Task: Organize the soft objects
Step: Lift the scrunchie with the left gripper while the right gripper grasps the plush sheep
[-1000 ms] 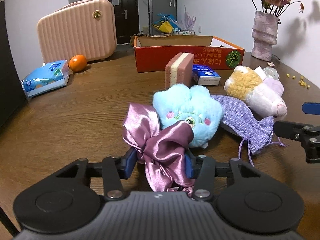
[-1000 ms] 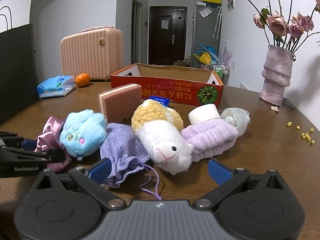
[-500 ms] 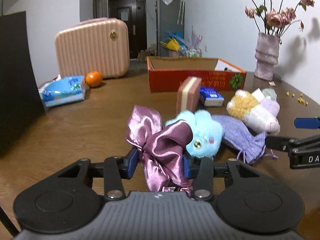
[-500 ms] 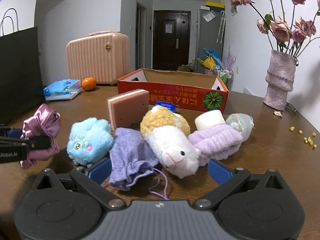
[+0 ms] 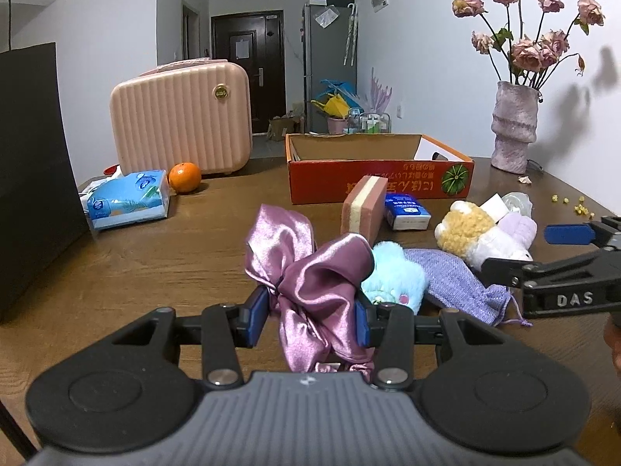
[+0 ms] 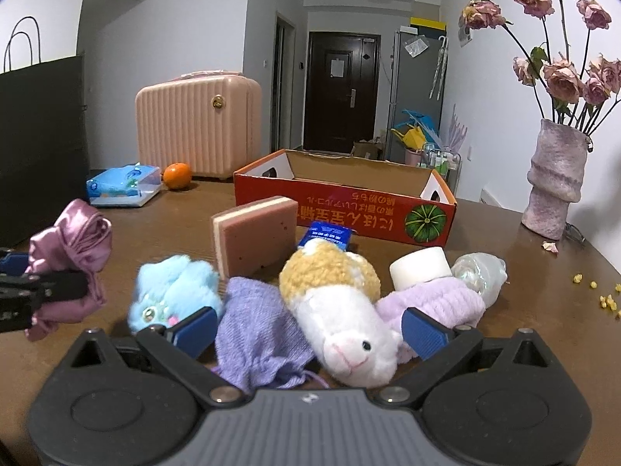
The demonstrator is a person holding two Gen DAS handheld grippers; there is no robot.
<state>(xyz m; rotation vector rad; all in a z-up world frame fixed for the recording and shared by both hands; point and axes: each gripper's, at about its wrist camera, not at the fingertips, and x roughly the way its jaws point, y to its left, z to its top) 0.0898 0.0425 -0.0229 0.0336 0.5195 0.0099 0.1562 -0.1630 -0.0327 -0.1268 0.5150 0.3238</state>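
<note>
My left gripper (image 5: 310, 310) is shut on a purple satin scrunchie (image 5: 310, 272) and holds it above the wooden table (image 5: 155, 264). It also shows at the left of the right wrist view, scrunchie (image 6: 73, 248) in left gripper (image 6: 31, 277). Just beyond lie a blue plush (image 5: 392, 275), a lilac drawstring pouch (image 6: 256, 326) and a yellow-and-white sheep plush (image 6: 341, 310). My right gripper (image 6: 308, 330) stands open, its pads either side of the pouch and the sheep's head. A lilac fluffy band (image 6: 434, 303) lies right of the sheep. An open red cardboard box (image 6: 345, 202) stands behind.
A pink-and-cream sponge (image 6: 256, 237) stands on edge, with a small blue packet (image 5: 407, 211) beside it. A pink suitcase (image 5: 182, 116), an orange (image 5: 185, 176) and a blue tissue pack (image 5: 128, 198) sit far left. A black bag (image 5: 31, 163) stands at the left edge, a vase (image 6: 555, 190) at the right.
My left gripper has risen with the scrunchie, lifting it off the table and away from the blue plush. The right gripper has stayed about where it was, still open.
</note>
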